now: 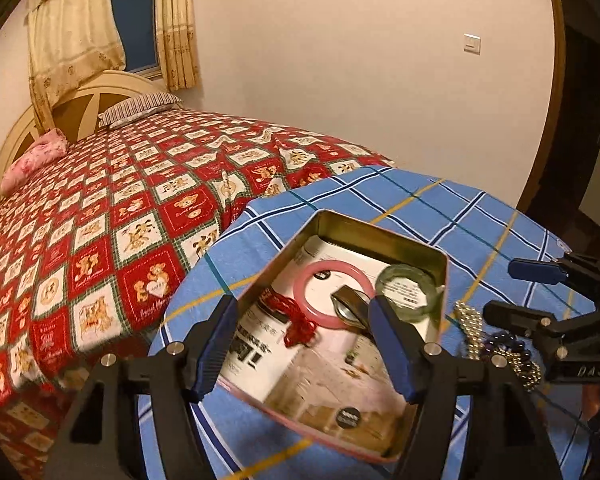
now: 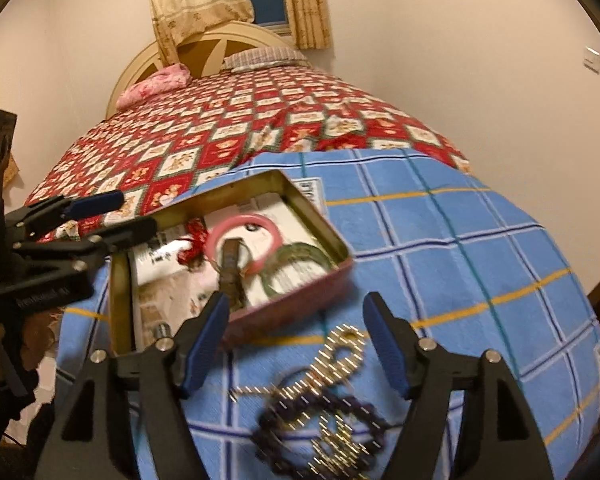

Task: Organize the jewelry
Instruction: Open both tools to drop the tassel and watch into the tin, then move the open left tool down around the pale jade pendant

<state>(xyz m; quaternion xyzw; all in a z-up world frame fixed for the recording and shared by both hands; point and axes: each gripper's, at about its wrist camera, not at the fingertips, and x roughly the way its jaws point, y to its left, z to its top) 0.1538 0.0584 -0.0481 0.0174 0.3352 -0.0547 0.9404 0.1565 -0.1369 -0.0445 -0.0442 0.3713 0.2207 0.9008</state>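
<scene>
Left wrist view: our left gripper hangs with jaws spread over the open tin, which holds a pink bangle. Right wrist view: our right gripper, jaws spread and empty, frames the beaded necklaces lying near the tin on the blue cloth.

1. The gold bead chain and dark bead bracelet smear with blur in the right wrist view; single beads cannot be told.
2. The tin's near corner hides behind the left gripper's jaws.
3. Print on the paper lining is unreadable.
</scene>
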